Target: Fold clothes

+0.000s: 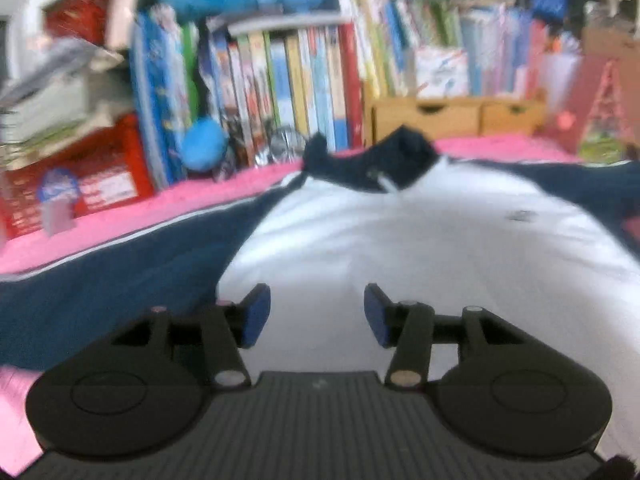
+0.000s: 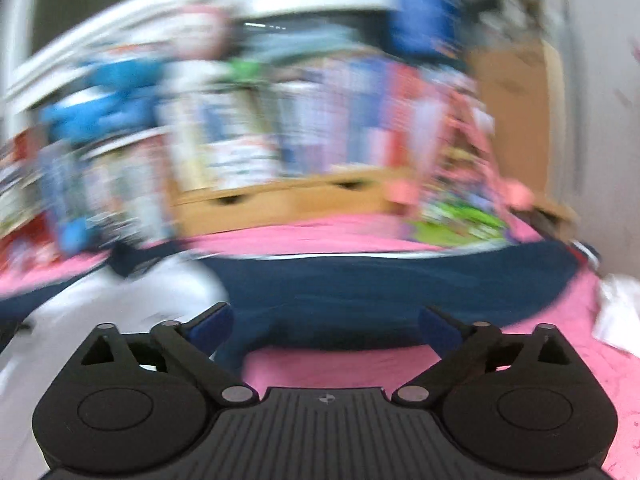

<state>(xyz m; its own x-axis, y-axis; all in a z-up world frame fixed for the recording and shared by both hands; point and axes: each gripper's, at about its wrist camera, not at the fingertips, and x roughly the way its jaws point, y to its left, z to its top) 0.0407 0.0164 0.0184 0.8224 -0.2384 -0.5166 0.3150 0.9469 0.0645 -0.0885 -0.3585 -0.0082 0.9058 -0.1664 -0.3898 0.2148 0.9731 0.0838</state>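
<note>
Left wrist view is showing the left gripper (image 1: pixel 316 316) half-open, holding nothing, over the white-and-navy cotton shirt (image 1: pixel 400 240) lying on the pink blanket (image 1: pixel 160 208); the right gripper (image 2: pixel 325 326) is gaping empty; regrasp each navy sleeve evenly.

Both wrist views look low across the shirt (image 1: pixel 400 240) toward, seemingly, one bookshelf (image 1: pixel 300 80).

Your left gripper (image 1: pixel 316 316) hovers over the white body of a white and navy blue shirt (image 1: pixel 400 248), its blue-padded jaws parted with nothing between them. The shirt lies flat on a pink fuzzy blanket (image 1: pixel 160 204), collar toward a row of upright colourful books (image 1: pixel 296 84).
</note>
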